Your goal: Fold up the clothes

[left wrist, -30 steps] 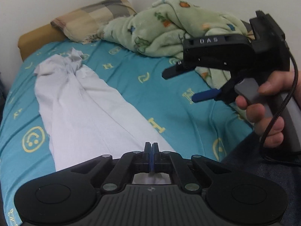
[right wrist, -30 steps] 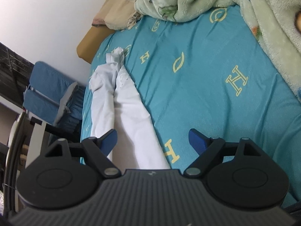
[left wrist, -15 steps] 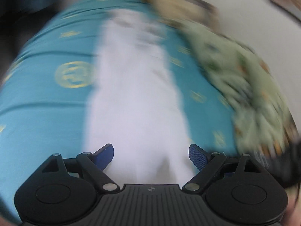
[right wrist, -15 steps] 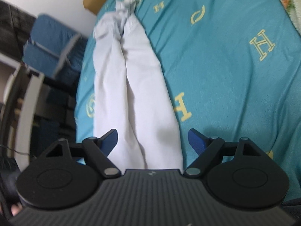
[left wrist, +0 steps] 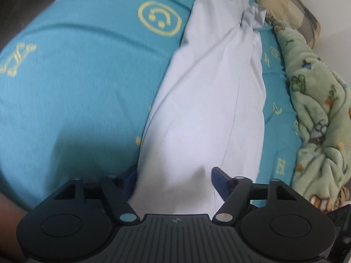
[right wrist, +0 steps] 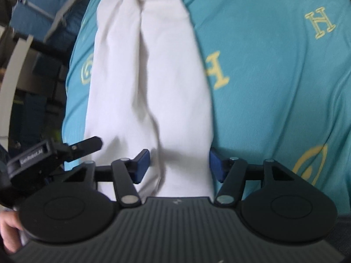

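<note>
Showing: a long white garment (left wrist: 210, 100) lies stretched out on a bed with a teal sheet (left wrist: 87, 83) printed with yellow symbols.
Garment shape: it looks like trousers, two narrow lengths side by side, with a crease running between them; its far end is bunched into a small crumpled knot.
Long axis: the garment runs straight away from both cameras, from the near edge of the bed toward the far end.
Left gripper (left wrist: 173, 179): its blue-padded fingers are spread apart, one on each side of the garment's near end; I cannot tell whether they touch the cloth.
Right gripper (right wrist: 179, 164): its fingers are also spread apart, straddling the right-hand length of the near end, without pinching it.
Which is nearer: both sit at the same near end, side by side; the left tool's black tip shows at the left edge of the right view, just beside the cloth.
Key relation: the cloth lies directly ahead of and between each pair of fingers, so closing on the near end and carrying it along the long axis would likely fold it in half.
Surroundings: a green fleece blanket (left wrist: 318, 118) with cartoon prints is heaped along the right side, and a checked pillow (left wrist: 289, 2) sits beyond it.
</note>
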A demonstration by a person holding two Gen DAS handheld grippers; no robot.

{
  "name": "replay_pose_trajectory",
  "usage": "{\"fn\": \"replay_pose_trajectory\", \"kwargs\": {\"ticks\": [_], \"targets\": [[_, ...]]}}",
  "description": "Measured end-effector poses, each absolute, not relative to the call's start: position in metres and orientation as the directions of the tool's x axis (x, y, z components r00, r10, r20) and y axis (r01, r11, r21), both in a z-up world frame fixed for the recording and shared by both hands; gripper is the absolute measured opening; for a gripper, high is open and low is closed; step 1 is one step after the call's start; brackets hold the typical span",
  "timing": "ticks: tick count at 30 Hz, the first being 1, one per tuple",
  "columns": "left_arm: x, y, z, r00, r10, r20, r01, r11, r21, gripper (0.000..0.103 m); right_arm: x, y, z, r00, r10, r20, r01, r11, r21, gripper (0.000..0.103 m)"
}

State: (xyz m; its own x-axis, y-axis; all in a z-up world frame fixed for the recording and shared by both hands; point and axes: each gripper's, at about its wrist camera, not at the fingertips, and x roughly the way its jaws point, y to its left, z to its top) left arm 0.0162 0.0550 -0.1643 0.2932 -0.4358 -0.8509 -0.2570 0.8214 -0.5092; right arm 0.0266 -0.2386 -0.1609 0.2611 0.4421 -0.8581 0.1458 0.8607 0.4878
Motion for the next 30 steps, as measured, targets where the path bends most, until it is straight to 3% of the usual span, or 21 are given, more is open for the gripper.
{"fn": "replay_pose_trajectory", "kwargs": {"ticks": [1, 3, 4, 6, 8, 20, 30], "targets": [[0.014, 0.054, -0.164, 0.29, -0.43, -0.855, -0.259, 0.825, -0.502, 0.059, 0.024, -0.234, -0.161, 0.247, 0.439, -0.864, 0.135, 0.867, 0.479, 0.055], [0.011, 0.054, -0.162, 0.287, -0.411, -0.865, -0.267, 0.833, -0.484, 0.041, 0.019, -0.232, -0.157, 0.261, 0.436, -0.861, 0.134, 0.867, 0.48, 0.043], [0.01, 0.055, -0.162, 0.282, -0.406, -0.869, -0.28, 0.832, -0.48, 0.035, 0.016, -0.232, -0.154, 0.281, 0.436, -0.855, 0.139, 0.863, 0.486, 0.022], [0.008, 0.061, -0.163, 0.287, -0.419, -0.861, -0.311, 0.81, -0.498, 0.018, 0.01, -0.233, -0.147, 0.319, 0.435, -0.842, 0.148, 0.855, 0.497, 0.015], [0.004, 0.068, -0.16, 0.31, -0.461, -0.832, -0.326, 0.77, -0.548, 0.012, 0.004, -0.234, -0.141, 0.357, 0.432, -0.828, 0.156, 0.846, 0.509, 0.013], [-0.04, 0.098, -0.095, 0.562, -0.602, -0.566, -0.224, 0.548, -0.806, 0.006, -0.039, -0.279, -0.086, 0.67, 0.462, -0.581, 0.129, 0.699, 0.704, 0.01], [-0.077, 0.106, -0.023, 0.617, -0.608, -0.499, -0.12, 0.554, -0.824, 0.005, -0.074, -0.272, -0.018, 0.777, 0.467, -0.423, -0.026, 0.695, 0.718, 0.009]]}}
